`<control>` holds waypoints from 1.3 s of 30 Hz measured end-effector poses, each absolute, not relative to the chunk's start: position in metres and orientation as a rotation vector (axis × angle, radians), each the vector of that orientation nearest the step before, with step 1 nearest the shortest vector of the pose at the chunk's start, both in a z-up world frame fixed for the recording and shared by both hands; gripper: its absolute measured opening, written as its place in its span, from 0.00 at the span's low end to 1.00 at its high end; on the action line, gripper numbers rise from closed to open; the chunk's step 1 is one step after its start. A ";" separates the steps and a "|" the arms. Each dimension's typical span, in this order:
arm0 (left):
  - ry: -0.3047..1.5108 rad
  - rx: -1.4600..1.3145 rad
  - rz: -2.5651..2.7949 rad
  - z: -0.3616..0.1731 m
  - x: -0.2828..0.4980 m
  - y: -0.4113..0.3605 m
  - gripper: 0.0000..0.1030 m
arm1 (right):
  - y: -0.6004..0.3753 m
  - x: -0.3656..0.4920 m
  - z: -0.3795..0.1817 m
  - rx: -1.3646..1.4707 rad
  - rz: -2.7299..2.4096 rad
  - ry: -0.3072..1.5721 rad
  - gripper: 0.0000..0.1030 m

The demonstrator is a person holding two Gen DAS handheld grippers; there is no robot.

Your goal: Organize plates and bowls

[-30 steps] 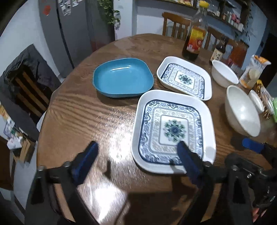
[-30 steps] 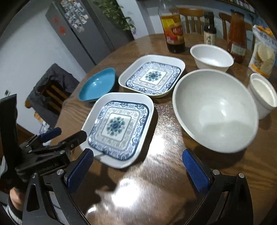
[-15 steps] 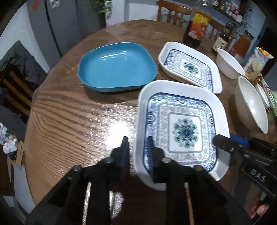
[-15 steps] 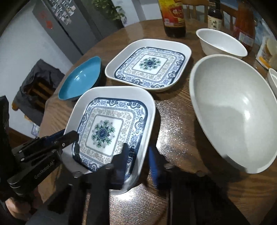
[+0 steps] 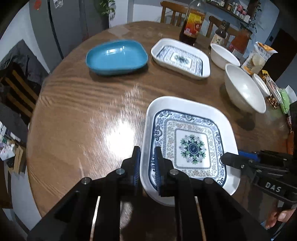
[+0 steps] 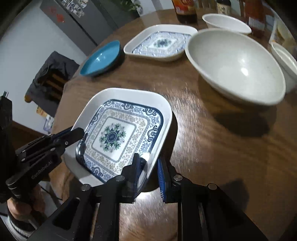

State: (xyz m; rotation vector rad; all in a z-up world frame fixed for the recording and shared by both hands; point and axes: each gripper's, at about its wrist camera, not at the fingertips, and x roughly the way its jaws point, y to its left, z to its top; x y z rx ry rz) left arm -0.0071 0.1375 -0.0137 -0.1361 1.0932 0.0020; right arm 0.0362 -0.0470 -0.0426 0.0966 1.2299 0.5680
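A white square plate with a blue pattern (image 5: 191,144) (image 6: 118,133) is held off the round wooden table (image 5: 83,111). My left gripper (image 5: 147,166) is shut on its near left rim; it also shows in the right wrist view (image 6: 78,137). My right gripper (image 6: 148,166) is shut on its near right rim and shows at the right of the left wrist view (image 5: 232,159). A second patterned plate (image 5: 182,59) (image 6: 159,42), a blue dish (image 5: 117,56) (image 6: 102,57), a large white bowl (image 5: 243,89) (image 6: 233,63) and smaller white bowls (image 5: 222,55) sit further back.
Sauce bottles (image 5: 193,24) and snack packets (image 5: 259,57) stand along the far right of the table. A small white cup (image 6: 284,59) sits beside the large bowl. Wooden chairs (image 5: 172,11) stand behind the table, a grey fridge (image 5: 55,27) to the left.
Both grippers closed from wide open onto the near patterned plate's rim. The plate has since risen off the table and come toward me, tilted.
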 end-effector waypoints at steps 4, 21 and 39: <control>1.111 -0.173 0.053 -0.016 -0.009 0.144 0.26 | -0.060 0.036 -0.024 0.091 0.560 1.172 0.32; 0.997 -0.057 -0.035 0.038 0.176 0.138 0.57 | -0.041 0.211 0.026 0.072 0.406 1.124 0.51; 1.200 -0.037 -0.157 -0.024 0.271 0.124 0.18 | -0.008 0.285 -0.042 -0.014 0.306 1.330 0.33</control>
